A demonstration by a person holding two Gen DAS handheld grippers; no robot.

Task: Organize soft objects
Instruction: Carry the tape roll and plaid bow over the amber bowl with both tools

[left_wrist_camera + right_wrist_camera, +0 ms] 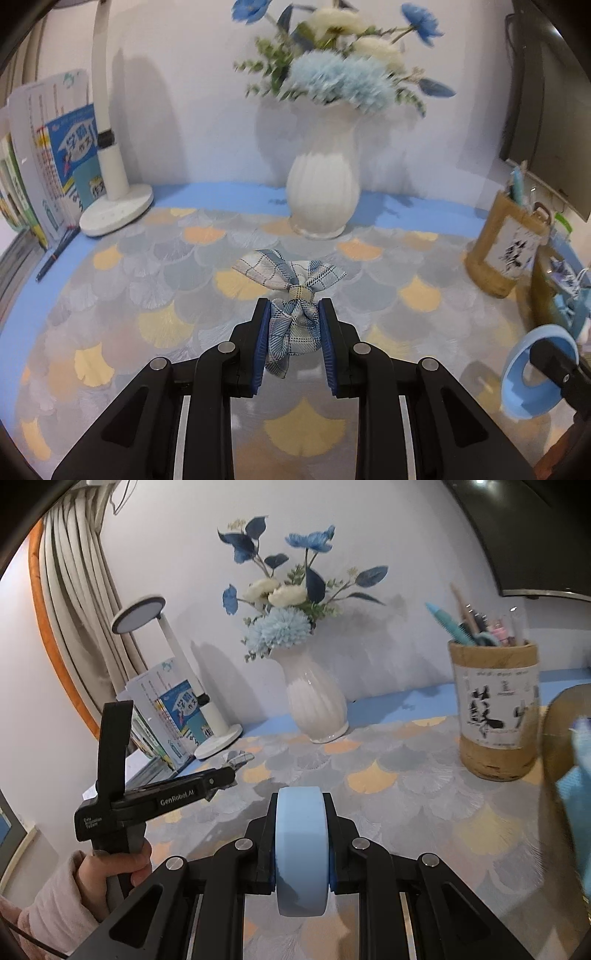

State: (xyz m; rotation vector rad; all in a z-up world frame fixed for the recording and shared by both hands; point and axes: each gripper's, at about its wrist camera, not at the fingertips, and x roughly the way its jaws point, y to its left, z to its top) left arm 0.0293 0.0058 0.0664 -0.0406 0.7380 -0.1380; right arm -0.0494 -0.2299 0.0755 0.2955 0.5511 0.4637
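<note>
Left gripper [294, 325]: nearest the left wrist camera; its jaws stand narrow and pinch the lower bunch of a plaid cloth bow [293, 291] between the blue pads.
Plaid cloth bow: blue and cream check, knotted just ahead of the jaws; its two loops fan out beyond the fingertips, and a loose tail hangs below the pads, over the tabletop [155, 306].
Right gripper [301, 834]: nearest the right wrist camera; its jaws are nearly closed on a light blue ring [301, 849], held edge-on so that the band stands upright between the pads.
Light blue ring, left wrist view [537, 373]: off to the right of the left jaws, its open centre showing, with the right gripper's black finger across it.
Tabletop: patterned cover of grey and yellow fan shapes with a blue border, beneath both sets of jaws.
White vase [321, 192]: straight ahead of the left jaws, well beyond the bow, holding blue and cream flowers.
Desk lamp [110, 173]: ahead and to the left of the left jaws, beside upright books.
Pen holder [495, 709]: ahead and to the right of the right jaws, full of pens.
Person's hand [110, 867]: left of the right jaws, gripping the left gripper's handle, pink sleeve at the wrist.
</note>
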